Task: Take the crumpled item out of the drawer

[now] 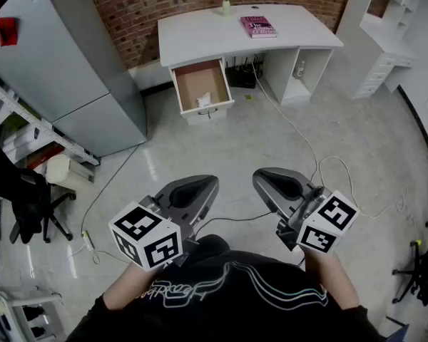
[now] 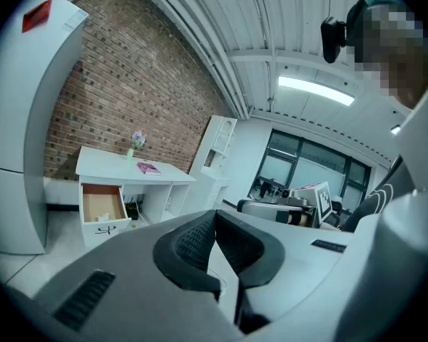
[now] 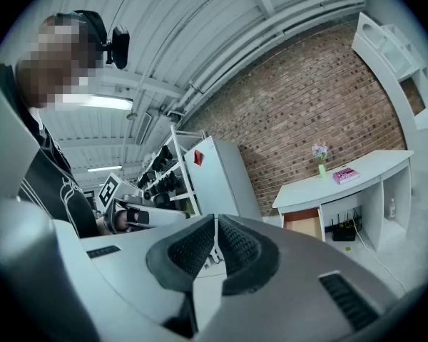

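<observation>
A white desk (image 1: 200, 38) stands against the brick wall with its drawer (image 1: 189, 81) pulled open. A crumpled white item (image 1: 203, 100) lies near the drawer's front. Both grippers are held close to the person's chest, far from the desk. My left gripper (image 1: 200, 188) is shut with nothing between its pads. My right gripper (image 1: 271, 182) is shut and empty too. The open drawer (image 2: 102, 204) with the crumpled item (image 2: 105, 215) shows small in the left gripper view. In the right gripper view the drawer (image 3: 304, 223) is far off.
A grey cabinet (image 1: 60, 63) stands left of the desk. A pink book (image 1: 258, 26) and a flower vase (image 1: 227, 4) are on the desk top. Cables (image 1: 321, 164) trail over the floor to the right. An office chair (image 1: 25, 194) and shelving are at the left, white shelves (image 1: 385, 41) at the right.
</observation>
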The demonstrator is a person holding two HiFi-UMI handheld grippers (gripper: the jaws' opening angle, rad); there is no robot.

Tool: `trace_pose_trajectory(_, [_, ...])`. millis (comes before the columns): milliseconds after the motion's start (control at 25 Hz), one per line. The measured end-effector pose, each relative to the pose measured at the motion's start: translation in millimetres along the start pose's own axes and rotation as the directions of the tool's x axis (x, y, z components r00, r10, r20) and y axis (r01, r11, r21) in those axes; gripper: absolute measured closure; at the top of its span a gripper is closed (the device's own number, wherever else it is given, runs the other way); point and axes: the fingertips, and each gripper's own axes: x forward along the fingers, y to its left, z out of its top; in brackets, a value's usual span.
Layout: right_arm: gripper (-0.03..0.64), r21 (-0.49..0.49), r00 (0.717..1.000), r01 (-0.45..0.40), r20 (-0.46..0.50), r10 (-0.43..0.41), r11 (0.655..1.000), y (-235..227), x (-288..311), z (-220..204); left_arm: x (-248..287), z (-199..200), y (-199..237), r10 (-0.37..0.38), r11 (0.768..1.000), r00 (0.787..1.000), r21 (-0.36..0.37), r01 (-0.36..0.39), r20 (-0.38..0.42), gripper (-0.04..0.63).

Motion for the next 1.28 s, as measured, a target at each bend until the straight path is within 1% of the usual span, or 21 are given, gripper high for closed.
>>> trace_pose_trajectory(160, [0.569,-0.007,1.0,0.001,-0.007,-0.001,1.0,5,0,2,-6,1,-5,-0.004,1.0,1.0,0.005,0.004,0.0,0.574])
trace_pose_trajectory(320, [0.569,-0.019,1.0,0.0,-0.009,0.0,1.0,4,3,-1,-7,-1,2,0.004,1.0,1.0,0.002,-0.004,0.011,0.574])
trace_pose_trajectory(520, [0.569,-0.01,1.0,0.014,-0.016,-0.014,1.0,-12,14,-4,4,0,17,-0.001,1.0,1.0,0.0,0.001,0.017,0.574])
trace_pose_trajectory(680, [0.568,-0.01,1.0,0.017,-0.019,-0.018,1.0,-29,30,2,17,10,37,-0.012,1.0,1.0,-0.008,0.012,0.021,0.574])
trace_pose_trajectory(800, [0.568,-0.009,1.0,0.025,-0.018,-0.025,1.0,-50,41,4,31,15,55,-0.018,1.0,1.0,-0.004,0.018,0.016,0.574])
trace_pose_trajectory(920, [0.568,-0.001,0.999,0.034,-0.021,-0.034,0.999,-77,56,1,52,16,82,-0.023,1.0,1.0,-0.008,0.023,0.016,0.574])
trace_pose_trajectory(1160, [0.568,0.039,0.997,0.052,-0.057,-0.05,0.998,-145,97,6,107,32,141,-0.028,0.998,0.999,-0.048,0.027,-0.021,0.574])
trace_pose_trajectory(1280, [0.568,0.07,0.996,0.061,-0.075,-0.056,0.996,-181,132,16,131,48,184,-0.025,0.997,0.998,-0.074,0.021,-0.05,0.574])
